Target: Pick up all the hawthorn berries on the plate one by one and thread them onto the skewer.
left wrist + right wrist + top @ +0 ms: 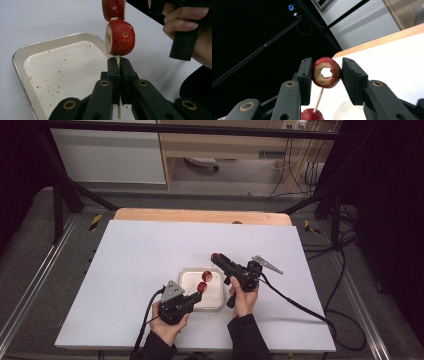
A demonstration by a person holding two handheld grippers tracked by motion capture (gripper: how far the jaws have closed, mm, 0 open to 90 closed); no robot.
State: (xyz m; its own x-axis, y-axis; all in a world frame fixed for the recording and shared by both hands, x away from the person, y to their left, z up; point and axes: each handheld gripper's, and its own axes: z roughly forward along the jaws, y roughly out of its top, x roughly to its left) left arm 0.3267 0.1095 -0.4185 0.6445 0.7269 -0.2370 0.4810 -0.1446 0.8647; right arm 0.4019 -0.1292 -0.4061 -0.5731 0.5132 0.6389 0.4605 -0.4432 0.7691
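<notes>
Wooden skewer [118, 60], pinched at its lower end by the left gripper [118, 65] above the tray [22, 53], runs up through two fruits to the top fruit [327, 72], which the right gripper's [327, 75] jaws bracket, closed on its sides.

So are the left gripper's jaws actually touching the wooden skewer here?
Touching. In the left gripper view, the left gripper has its jaws shut on the wooden skewer, which runs between the pads and rises into the lower red fruit piece.
</notes>
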